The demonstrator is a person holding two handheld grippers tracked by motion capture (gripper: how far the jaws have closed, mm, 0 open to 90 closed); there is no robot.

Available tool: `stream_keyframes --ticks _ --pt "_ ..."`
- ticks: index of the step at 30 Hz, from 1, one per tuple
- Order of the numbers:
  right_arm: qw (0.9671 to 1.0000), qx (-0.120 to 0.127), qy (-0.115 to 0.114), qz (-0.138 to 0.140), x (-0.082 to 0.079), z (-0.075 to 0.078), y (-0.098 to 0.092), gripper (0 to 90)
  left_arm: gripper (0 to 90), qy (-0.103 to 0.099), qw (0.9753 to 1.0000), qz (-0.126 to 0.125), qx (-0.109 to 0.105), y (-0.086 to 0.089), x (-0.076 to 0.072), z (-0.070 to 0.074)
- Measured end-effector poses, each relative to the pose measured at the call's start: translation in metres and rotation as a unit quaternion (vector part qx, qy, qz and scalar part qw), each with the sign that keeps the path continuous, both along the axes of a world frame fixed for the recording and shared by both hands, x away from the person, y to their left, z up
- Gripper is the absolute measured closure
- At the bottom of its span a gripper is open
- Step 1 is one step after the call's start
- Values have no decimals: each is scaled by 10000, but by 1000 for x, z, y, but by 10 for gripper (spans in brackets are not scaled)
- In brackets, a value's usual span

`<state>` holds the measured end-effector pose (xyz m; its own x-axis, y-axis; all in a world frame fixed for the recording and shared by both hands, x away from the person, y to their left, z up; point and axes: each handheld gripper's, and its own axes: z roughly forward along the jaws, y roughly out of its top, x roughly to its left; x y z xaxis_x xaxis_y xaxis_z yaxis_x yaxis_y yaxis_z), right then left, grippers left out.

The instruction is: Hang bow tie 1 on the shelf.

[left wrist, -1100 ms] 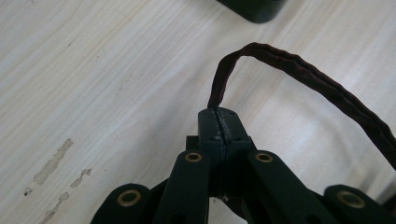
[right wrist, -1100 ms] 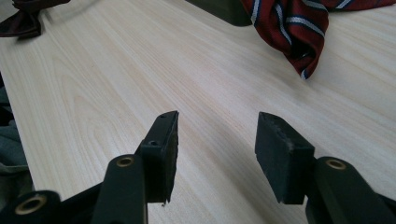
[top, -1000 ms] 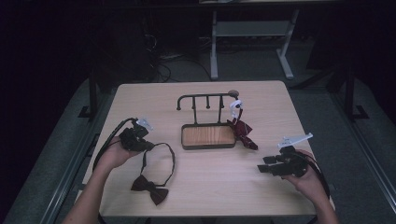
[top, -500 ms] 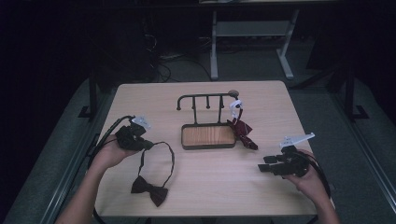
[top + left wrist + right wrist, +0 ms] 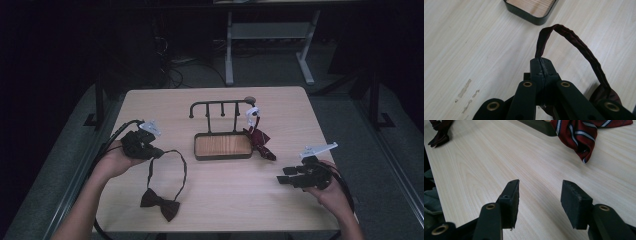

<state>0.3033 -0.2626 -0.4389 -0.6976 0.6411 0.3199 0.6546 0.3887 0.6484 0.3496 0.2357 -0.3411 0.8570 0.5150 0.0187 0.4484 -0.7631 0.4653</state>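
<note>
A dark maroon bow tie (image 5: 160,203) lies near the table's front left, its strap (image 5: 180,165) looping up to my left gripper (image 5: 150,148). The left gripper (image 5: 541,65) is shut on the strap (image 5: 574,42) just above the tabletop. A black hook rack (image 5: 220,106) stands over a wood-bottomed tray (image 5: 222,146) at mid-table. A red striped tie (image 5: 259,139) hangs from the rack's right end and spills onto the table. My right gripper (image 5: 284,176) is open at the front right, low over bare table (image 5: 539,195), with the striped tie (image 5: 579,135) ahead of it.
The tray's dark corner (image 5: 531,11) lies just beyond the held strap. The bow tie (image 5: 439,132) shows far off in the right gripper view. The light wood table (image 5: 215,200) ends close behind both hands. A metal frame (image 5: 270,30) stands on the floor beyond the table.
My left gripper has shifted slightly left and away with the strap, drawing the loop along. The bow itself and the right gripper have stayed put.
</note>
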Motion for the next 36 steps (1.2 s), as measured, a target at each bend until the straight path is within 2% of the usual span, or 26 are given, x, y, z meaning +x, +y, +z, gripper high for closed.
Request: stream_keyframes --ticks 11,20,22,36 --pt "10000 -24 -3 35 0 -1 1 485 896 -69 9998 -203 -5 -5 -4 17" --pt "10000 -34 -10 38 1 -2 1 485 896 -47 9993 -262 -262 -6 -1 27" --pt "10000 -48 0 25 1 -2 1 485 896 -43 9992 -328 -210 -6 1 29" --pt "10000 -44 -44 -27 1 -1 0 485 896 -117 9988 -360 -298 -8 4 46"
